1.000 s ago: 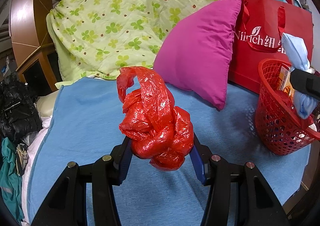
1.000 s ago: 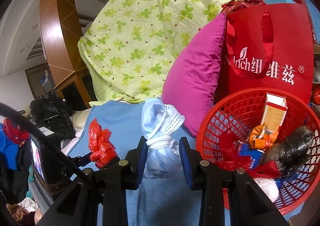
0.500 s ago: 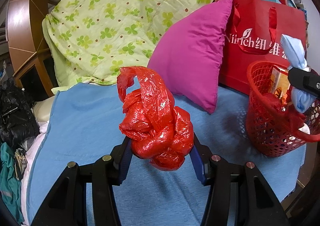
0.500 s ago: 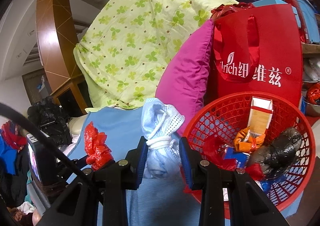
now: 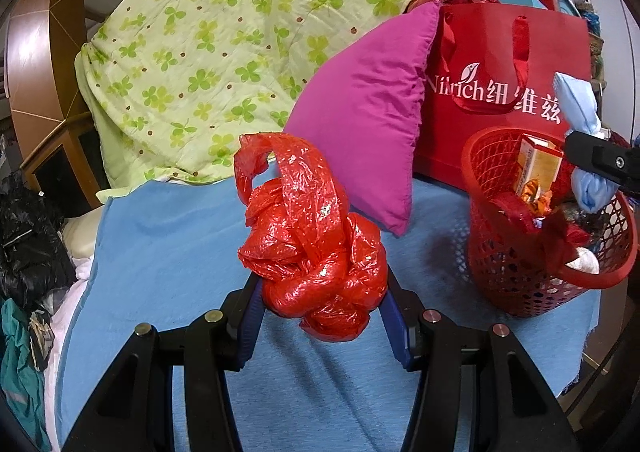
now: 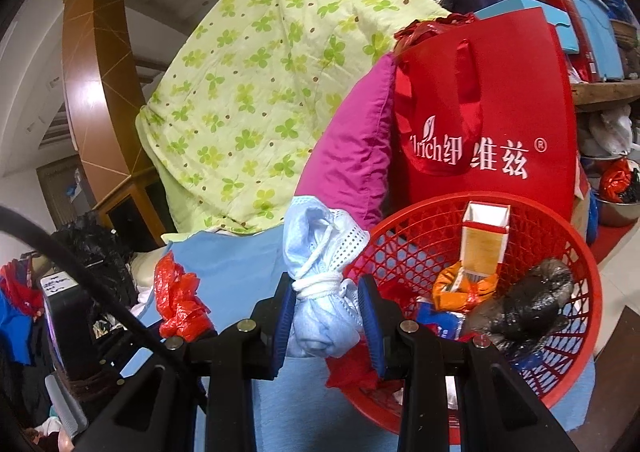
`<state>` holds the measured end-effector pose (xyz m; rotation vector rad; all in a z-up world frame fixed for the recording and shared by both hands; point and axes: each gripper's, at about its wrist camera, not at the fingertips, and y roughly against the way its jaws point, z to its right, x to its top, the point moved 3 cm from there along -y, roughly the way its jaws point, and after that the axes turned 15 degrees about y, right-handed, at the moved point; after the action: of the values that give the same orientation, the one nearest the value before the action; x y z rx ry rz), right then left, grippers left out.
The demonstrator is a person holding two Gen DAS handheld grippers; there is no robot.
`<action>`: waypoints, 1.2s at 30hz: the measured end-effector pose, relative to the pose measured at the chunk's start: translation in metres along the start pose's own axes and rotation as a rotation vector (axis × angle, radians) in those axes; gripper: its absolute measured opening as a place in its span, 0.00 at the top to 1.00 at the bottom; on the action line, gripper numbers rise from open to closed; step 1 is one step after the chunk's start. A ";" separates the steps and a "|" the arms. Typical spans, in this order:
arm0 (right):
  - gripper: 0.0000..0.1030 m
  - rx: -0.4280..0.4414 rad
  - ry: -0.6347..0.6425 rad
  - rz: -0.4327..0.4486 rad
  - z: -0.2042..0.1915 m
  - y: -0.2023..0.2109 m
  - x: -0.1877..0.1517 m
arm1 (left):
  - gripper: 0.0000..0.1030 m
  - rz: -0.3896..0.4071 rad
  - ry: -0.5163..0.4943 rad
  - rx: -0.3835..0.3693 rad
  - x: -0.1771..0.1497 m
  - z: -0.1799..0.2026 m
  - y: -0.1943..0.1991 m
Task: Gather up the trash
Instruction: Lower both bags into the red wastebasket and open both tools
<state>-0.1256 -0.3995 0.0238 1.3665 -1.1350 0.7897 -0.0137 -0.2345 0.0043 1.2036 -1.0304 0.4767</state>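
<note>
Left tool (image 5: 322,326): two matte black, angular finger arms, each lined on its inner face with a blue ribbed pad (image 5: 248,328); round silver and brass-coloured screw heads sit on the arms behind the pads. Right tool (image 6: 326,318): the same black arms, blue pads and silver screws, with a black cable (image 6: 80,276) curving past on its left.

A lived-in home bedroom. A bed with a blue sheet (image 5: 168,252) fills the centre of the frame, and a clover-print quilt (image 5: 224,51) is heaped at upper centre beside a magenta pillow (image 5: 368,123). A wooden headboard (image 6: 100,91) curves up at upper left, with piled clothes (image 5: 28,244) at the left edge and cluttered shelves (image 6: 600,95) at upper right.
</note>
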 end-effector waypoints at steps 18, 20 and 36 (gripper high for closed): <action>0.66 -0.050 -0.086 0.059 0.037 0.017 0.006 | 0.46 0.055 -0.020 -0.152 0.012 0.035 0.022; 0.66 -0.057 -0.109 0.069 0.045 0.021 0.006 | 0.46 0.058 -0.033 -0.181 0.015 0.044 0.024; 0.65 -0.127 -0.436 0.094 0.135 0.040 -0.009 | 0.42 0.009 -0.100 -0.507 0.047 0.141 0.017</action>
<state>-0.1866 -0.5257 0.0095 1.4234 -1.5700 0.4833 -0.0587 -0.3681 0.0542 0.7741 -1.1563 0.1450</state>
